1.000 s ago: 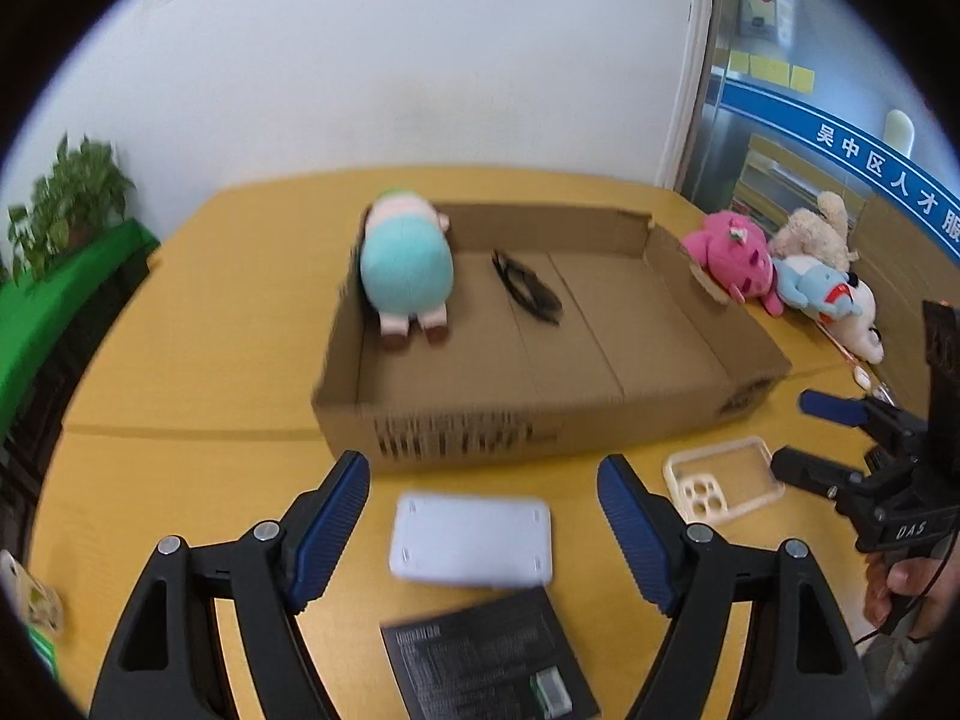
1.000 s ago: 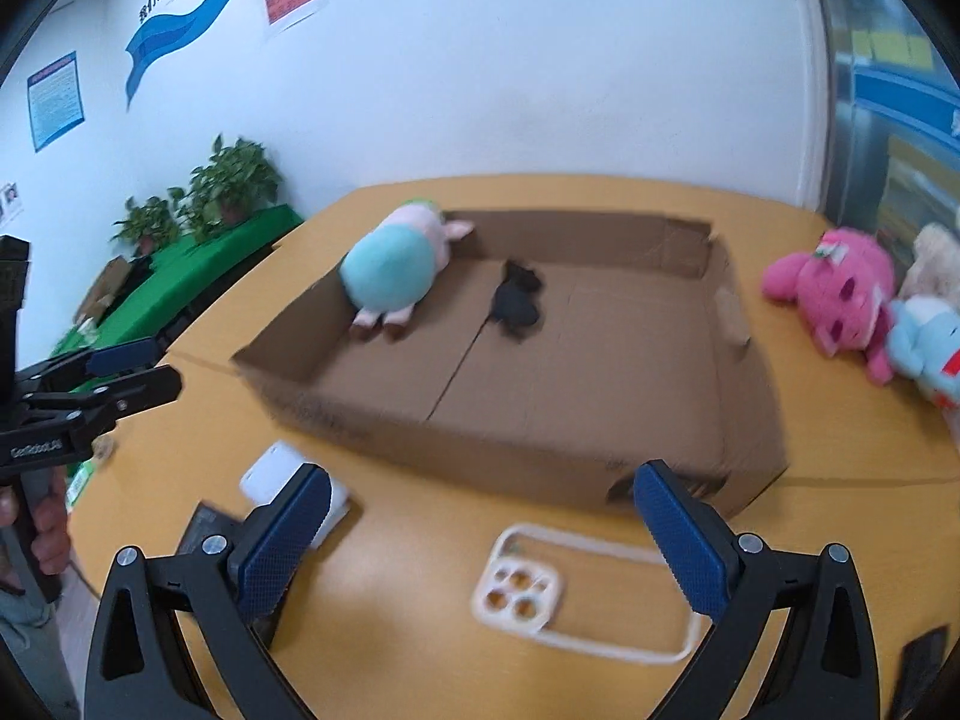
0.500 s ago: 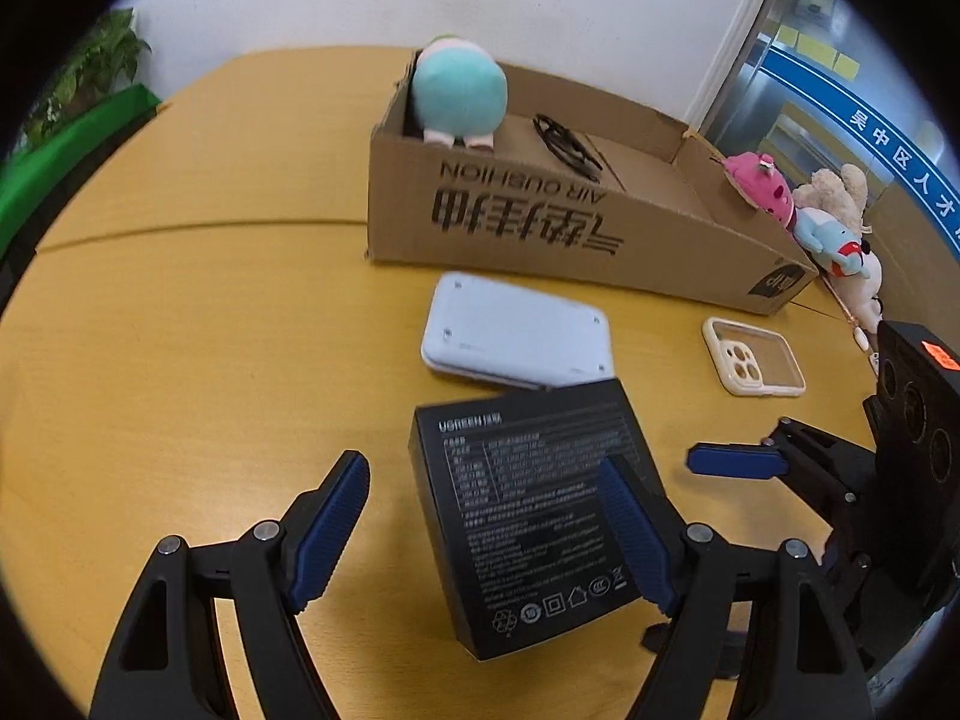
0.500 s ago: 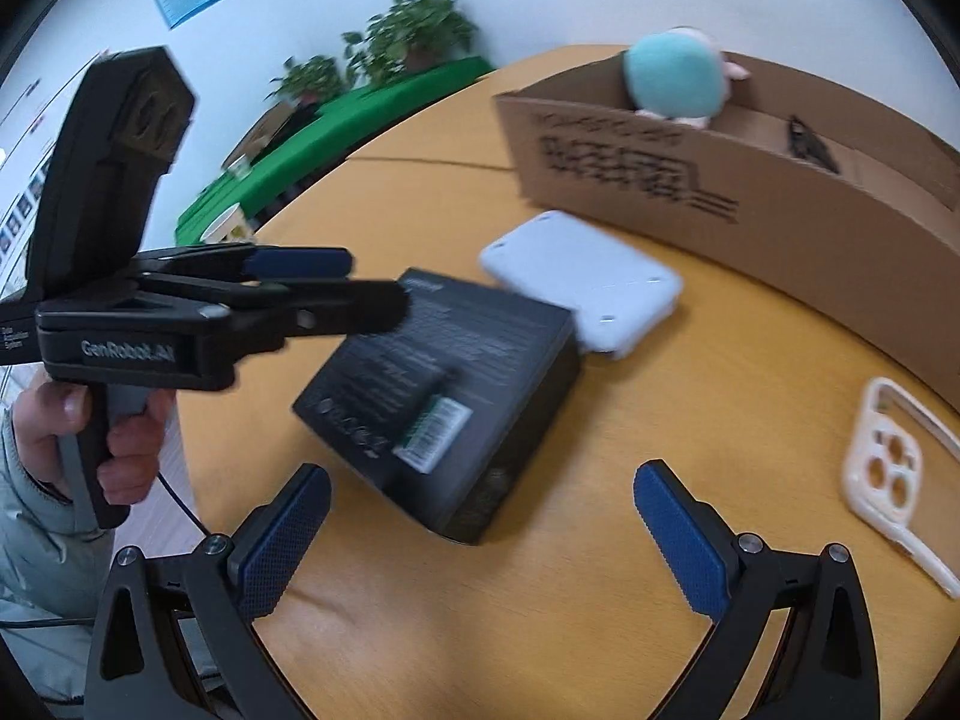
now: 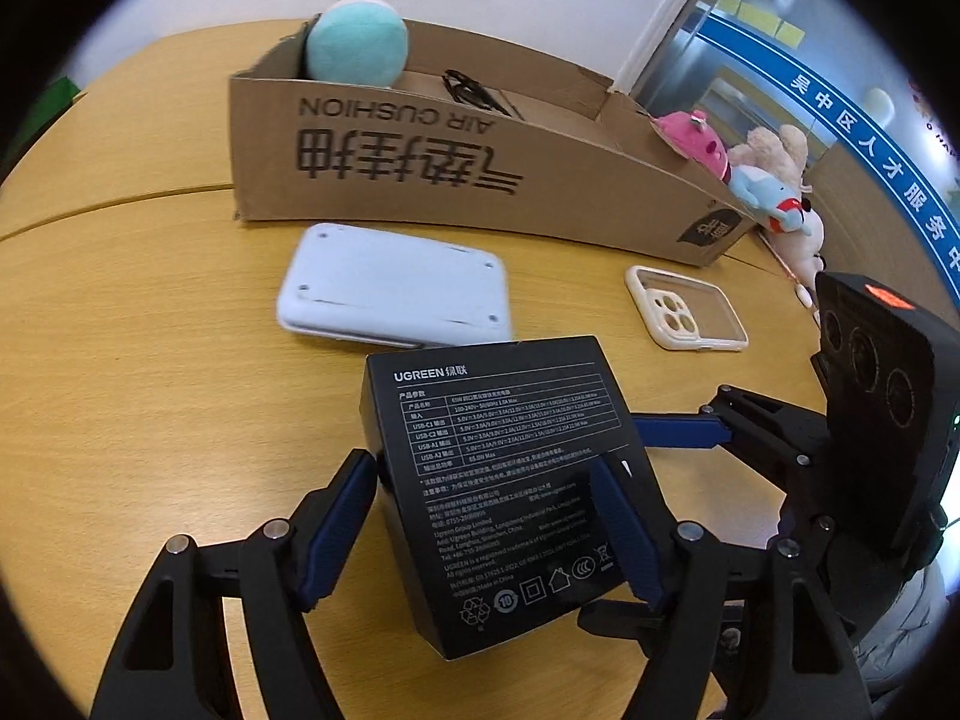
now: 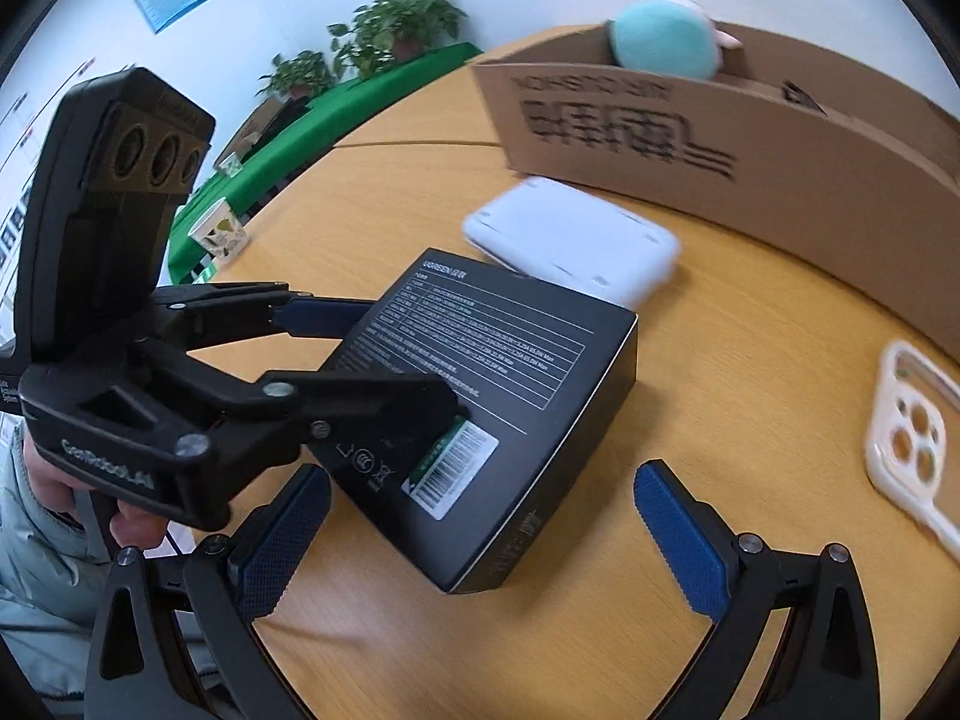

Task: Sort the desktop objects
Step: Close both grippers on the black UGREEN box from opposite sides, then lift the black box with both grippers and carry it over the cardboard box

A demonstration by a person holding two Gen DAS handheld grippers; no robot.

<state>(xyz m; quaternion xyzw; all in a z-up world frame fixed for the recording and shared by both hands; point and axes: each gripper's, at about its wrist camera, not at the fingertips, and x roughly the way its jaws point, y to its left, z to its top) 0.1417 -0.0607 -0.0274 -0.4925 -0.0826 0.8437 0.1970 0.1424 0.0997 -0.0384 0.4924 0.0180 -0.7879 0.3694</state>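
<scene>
A black UGREEN box (image 5: 498,480) lies on the wooden table, also in the right wrist view (image 6: 492,384). My left gripper (image 5: 480,534) has its blue pads on both sides of the box, closed onto it; it shows from the side in the right wrist view (image 6: 384,354). My right gripper (image 6: 486,534) is open, at the box's near side, and appears in the left wrist view (image 5: 684,432). Beyond lie a white flat device (image 5: 396,288) and a cream phone case (image 5: 684,318).
A long cardboard box (image 5: 480,162) stands behind, holding a teal plush (image 5: 360,42) and black glasses (image 5: 474,90). Pink, beige and blue plush toys (image 5: 762,168) lie at its right end. Potted plants (image 6: 396,18) and a paper cup (image 6: 219,234) stand on a green surface left.
Both grippers dropped low toward the black box. My left gripper's pads moved in around the box and narrowed onto it; the right gripper came close beside it, still open.
</scene>
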